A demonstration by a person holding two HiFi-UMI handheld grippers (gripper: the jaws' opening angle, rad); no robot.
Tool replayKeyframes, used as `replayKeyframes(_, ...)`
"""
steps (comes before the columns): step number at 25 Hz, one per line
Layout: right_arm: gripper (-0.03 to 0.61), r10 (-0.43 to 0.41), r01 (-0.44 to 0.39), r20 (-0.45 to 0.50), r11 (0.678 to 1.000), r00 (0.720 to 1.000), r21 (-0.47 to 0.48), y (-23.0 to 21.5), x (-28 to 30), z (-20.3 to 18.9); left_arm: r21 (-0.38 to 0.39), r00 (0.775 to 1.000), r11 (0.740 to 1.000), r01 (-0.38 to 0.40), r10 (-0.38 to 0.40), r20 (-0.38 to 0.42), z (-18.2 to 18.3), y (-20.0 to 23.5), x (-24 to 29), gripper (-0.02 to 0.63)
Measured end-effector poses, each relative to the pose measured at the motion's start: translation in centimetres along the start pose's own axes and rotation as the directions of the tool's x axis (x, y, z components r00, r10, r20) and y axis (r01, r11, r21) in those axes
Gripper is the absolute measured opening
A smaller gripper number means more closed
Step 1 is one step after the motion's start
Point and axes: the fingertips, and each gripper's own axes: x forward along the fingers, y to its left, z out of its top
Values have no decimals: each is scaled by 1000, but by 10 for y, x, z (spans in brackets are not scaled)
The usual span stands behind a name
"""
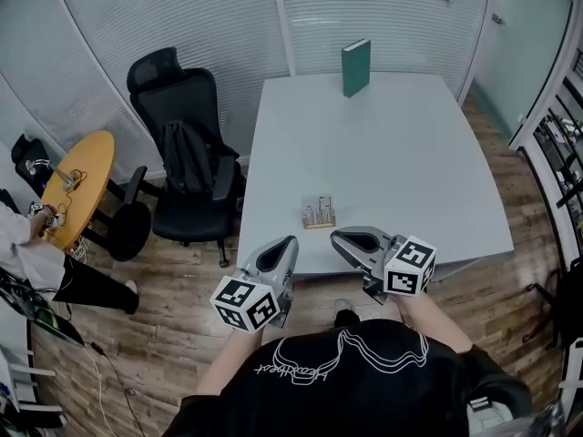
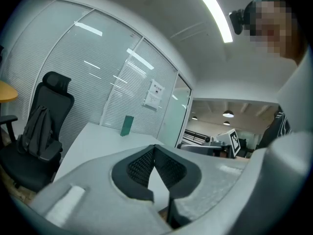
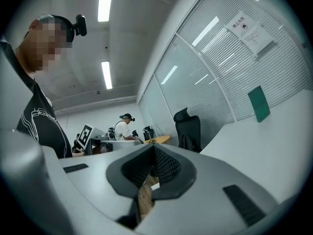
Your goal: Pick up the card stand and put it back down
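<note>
The card stand [image 1: 319,212], a small wooden block with upright clear slots, stands on the white table [image 1: 383,162] near its front edge. My left gripper [image 1: 291,241] is held just off that edge, below and left of the stand, with its jaws shut and nothing between them. To the right of it, my right gripper [image 1: 335,236] points left toward it, also shut and holding nothing. Neither touches the stand. In the left gripper view the left gripper [image 2: 155,149] has its pads pressed together. The right gripper [image 3: 153,149] in its own view looks the same. The stand shows in neither gripper view.
A green book [image 1: 355,66] stands upright at the table's far edge. A black office chair [image 1: 187,162] with a bag on it sits left of the table. Further left are a round yellow table [image 1: 80,180] and a seated person [image 1: 27,258]. Glass walls close the room behind.
</note>
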Motion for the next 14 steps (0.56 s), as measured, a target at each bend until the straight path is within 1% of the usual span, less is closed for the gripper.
replayKeyframes(4, 8, -4, 4, -4, 1000, 1000, -11, 7, -1, 1, 23, 1000, 1000, 16, -16, -12, -1, -10, -3, 14)
replayKeyframes(8, 8, -9, 9, -3, 1000, 1000, -20, 12, -3, 3, 19, 1000, 1000, 21, -21, -21, -2, -14, -6, 14)
replayKeyframes(14, 8, -26, 26, 1, 999, 1000, -27, 19, -3, 7, 30, 1000, 999, 17, -17, -19, 7, -15, -13, 14)
